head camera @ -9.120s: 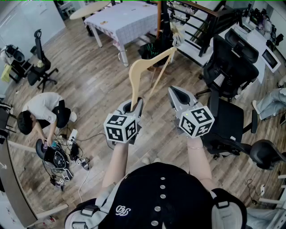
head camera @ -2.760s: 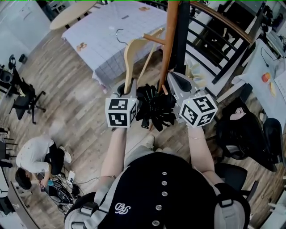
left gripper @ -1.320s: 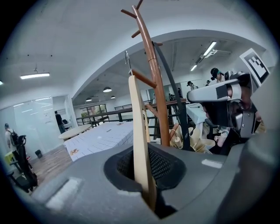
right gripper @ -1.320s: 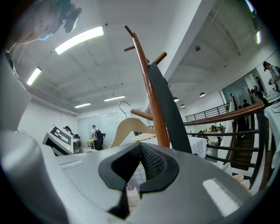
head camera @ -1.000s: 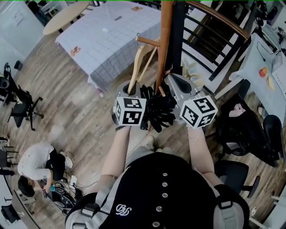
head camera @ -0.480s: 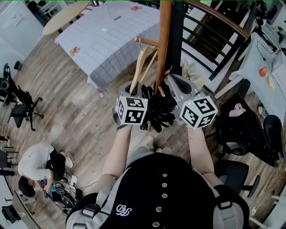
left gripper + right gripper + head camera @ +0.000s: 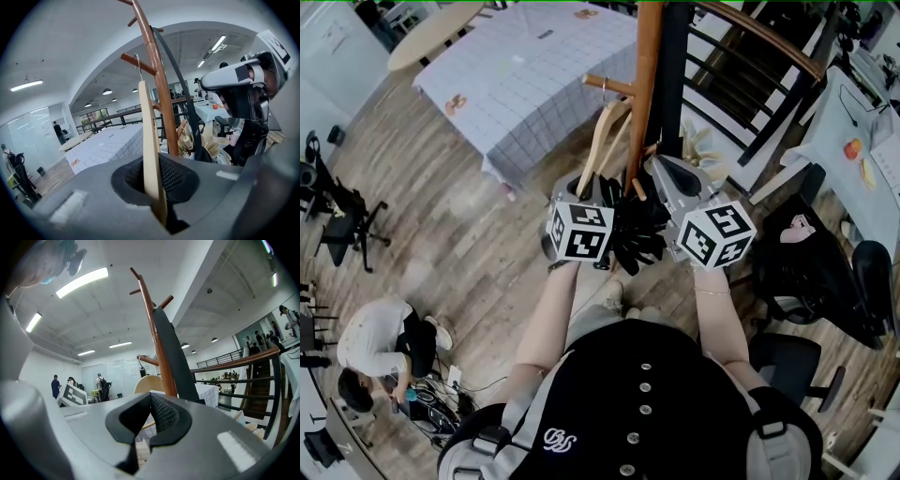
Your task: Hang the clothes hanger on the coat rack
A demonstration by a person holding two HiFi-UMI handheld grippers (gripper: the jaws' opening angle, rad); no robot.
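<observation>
**Left tool**: jaws clamped on the lower end of the wooden hanger, angled somewhat downward, close against the coat rack.

**Hanger**: pale wood, held nearly upright and seen edge-on in the left gripper view. Its metal hook is at a side peg of the coat rack. Whether the hook bears on the peg cannot be told.

**Coat rack**: brown wooden pole with short angled pegs, standing between the two tools in the head view.

**Right tool**: jaws together with nothing between them, held level just right of the pole.

**Black folded item**: ribbed, kind unclear, between the two tools at the pole.

**Surroundings**: table with a checked cloth beyond the rack; dark stair railing to the right; wooden floor; a person crouching at lower left.
</observation>
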